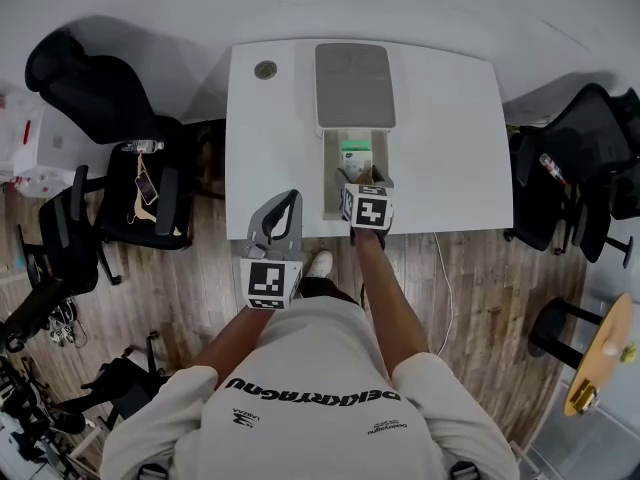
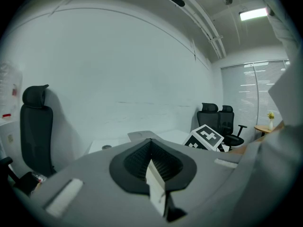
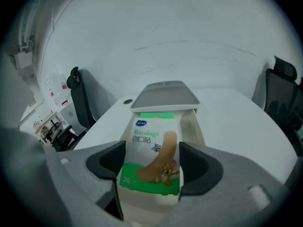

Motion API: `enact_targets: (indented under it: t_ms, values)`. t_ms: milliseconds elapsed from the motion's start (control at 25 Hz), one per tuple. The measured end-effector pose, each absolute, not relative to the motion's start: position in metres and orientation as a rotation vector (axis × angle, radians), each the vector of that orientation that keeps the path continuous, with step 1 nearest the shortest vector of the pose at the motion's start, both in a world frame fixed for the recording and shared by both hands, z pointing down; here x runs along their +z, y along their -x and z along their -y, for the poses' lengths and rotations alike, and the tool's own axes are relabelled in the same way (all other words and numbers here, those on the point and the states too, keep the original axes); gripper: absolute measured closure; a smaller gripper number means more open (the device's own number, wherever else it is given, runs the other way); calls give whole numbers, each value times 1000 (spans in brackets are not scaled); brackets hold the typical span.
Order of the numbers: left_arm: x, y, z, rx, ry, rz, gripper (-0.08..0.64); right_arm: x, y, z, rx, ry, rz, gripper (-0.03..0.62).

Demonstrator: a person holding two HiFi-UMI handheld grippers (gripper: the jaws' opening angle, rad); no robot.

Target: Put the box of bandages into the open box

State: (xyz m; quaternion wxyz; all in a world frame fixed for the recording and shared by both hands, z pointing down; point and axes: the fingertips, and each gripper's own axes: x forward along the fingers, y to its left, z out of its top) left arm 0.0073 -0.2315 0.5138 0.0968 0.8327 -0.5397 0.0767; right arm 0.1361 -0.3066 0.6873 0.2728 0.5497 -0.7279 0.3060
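We find the right gripper [image 3: 151,161] clamped wide on the box of bandages [image 3: 152,141], with a black pad [image 3: 110,162] pressing on each long side and the printed face up. The pack sits over the cavity of the open box [image 3: 198,126] on the white table [image 1: 450,138]. The left gripper [image 2: 152,161] is closed and empty, near the table's front edge
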Motion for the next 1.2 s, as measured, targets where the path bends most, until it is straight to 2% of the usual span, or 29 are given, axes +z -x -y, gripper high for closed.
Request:
enact_targets:
  t_ms: [1200]
  values:
    - [518,-3,241,247,-2460,1616,560,730,-145,319,906,-1421,1797,244]
